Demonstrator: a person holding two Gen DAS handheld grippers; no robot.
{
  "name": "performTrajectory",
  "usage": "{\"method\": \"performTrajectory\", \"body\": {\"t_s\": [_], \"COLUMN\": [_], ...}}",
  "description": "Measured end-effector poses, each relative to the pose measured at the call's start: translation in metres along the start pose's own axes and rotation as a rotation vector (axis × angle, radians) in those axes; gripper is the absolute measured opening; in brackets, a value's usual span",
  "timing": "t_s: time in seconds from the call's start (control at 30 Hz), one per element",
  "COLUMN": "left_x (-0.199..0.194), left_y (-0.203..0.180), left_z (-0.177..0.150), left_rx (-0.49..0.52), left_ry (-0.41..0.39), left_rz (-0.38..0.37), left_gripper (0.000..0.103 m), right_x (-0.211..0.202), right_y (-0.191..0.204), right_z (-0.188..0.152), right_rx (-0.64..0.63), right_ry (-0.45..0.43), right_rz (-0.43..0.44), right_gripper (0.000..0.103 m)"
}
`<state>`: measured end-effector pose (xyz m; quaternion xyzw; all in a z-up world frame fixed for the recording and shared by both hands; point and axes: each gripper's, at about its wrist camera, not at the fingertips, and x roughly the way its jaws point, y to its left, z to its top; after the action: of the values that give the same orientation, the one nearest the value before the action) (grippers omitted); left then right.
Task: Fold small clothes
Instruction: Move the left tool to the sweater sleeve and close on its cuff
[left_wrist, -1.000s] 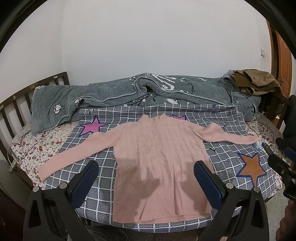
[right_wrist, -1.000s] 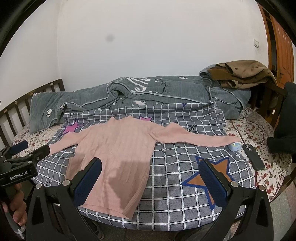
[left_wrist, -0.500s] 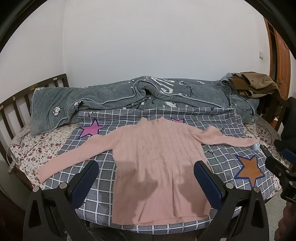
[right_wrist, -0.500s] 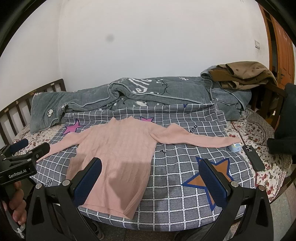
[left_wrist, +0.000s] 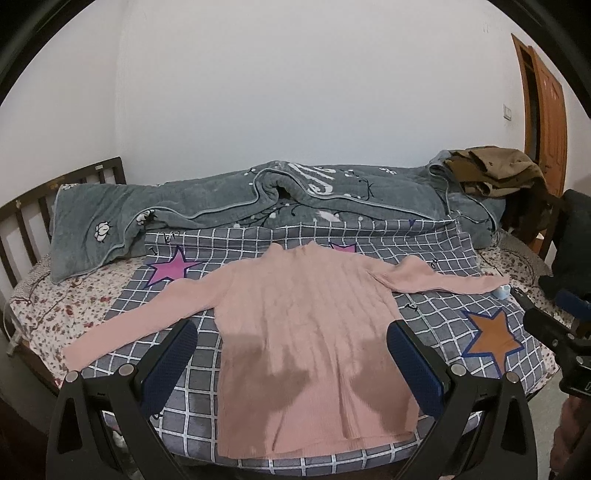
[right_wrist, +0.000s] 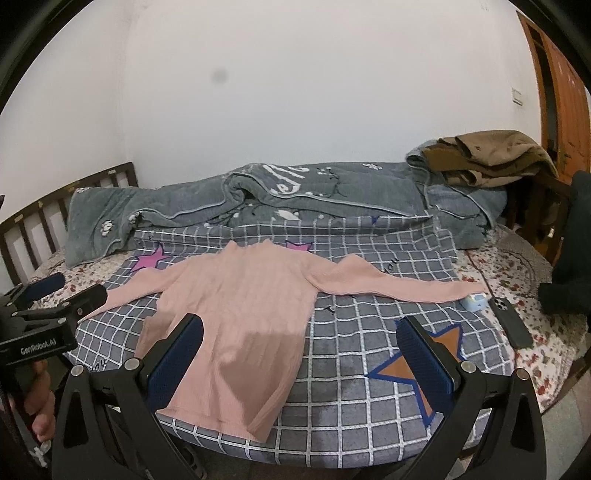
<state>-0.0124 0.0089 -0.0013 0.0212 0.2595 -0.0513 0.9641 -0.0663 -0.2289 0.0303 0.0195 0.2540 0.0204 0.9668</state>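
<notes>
A pink knit sweater (left_wrist: 310, 325) lies flat, front up, on a grey checked sheet (left_wrist: 436, 321), both sleeves spread out to the sides. It also shows in the right wrist view (right_wrist: 240, 317). My left gripper (left_wrist: 291, 362) is open and empty, held above the sweater's lower body near the hem. My right gripper (right_wrist: 299, 354) is open and empty, over the sweater's right lower edge and the checked sheet. Neither gripper touches the sweater.
A grey quilt (left_wrist: 258, 206) is bunched along the bed's far side, with brown clothes (left_wrist: 495, 170) on its right end. A small white-blue object (right_wrist: 474, 302) and a dark phone (right_wrist: 511, 326) lie by the right sleeve end. A wooden headboard (left_wrist: 26, 221) is at left.
Both grippers have drawn back and tilted up slightly, so the sweater sits a little lower and farther in view. The sweater has not moved. Both grippers stay open.
</notes>
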Motion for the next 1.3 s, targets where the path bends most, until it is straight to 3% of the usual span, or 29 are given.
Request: {"method": "performTrajectory", "body": {"t_s": [0.13,0.3,0.47,0.53,0.83,0.93,1.1,1.3], "left_x": [0.023,0.052,0.091,0.103,0.149,0.158,0.167,0.178], "left_y": [0.004,0.025,0.069,0.093,0.200,0.236,0.294,0.341], "left_z": [-0.014,-0.038,-0.059,-0.065,-0.087,-0.095,-0.114,-0.135], "left_rx": [0.037,0.005,-0.142,-0.215,-0.355,-0.421,-0.608,-0.753], "left_ry": [0.036,0.063,0.131,0.141,0.170,0.171,0.176,0.160], "left_rz": [0.022,0.059,0.156,0.150,0.263,0.282,0.204,0.240], "left_gripper": [0.103,0.103,0.102,0.102,0.101,0.094,0.085,0.067], "right_x": [0.016,0.049,0.084,0.096,0.143,0.155,0.171,0.187], "right_y": [0.001,0.005,0.020,0.025,0.050,0.057,0.070,0.091], "right_z": [-0.014,-0.035,-0.056,-0.064,-0.082,-0.084,-0.079,-0.069], "right_rx": [-0.035,-0.068,-0.088,-0.076,-0.110,-0.108,-0.117,-0.101], "right_ry": [0.008,0.076,0.194,0.215,0.241,0.247,0.252,0.270], "right_rz": [-0.017,0.010,0.151,0.185,0.144,0.132,0.110,0.145], "right_gripper": [0.103,0.100,0.097,0.094,0.094,0.094,0.094,0.094]}}
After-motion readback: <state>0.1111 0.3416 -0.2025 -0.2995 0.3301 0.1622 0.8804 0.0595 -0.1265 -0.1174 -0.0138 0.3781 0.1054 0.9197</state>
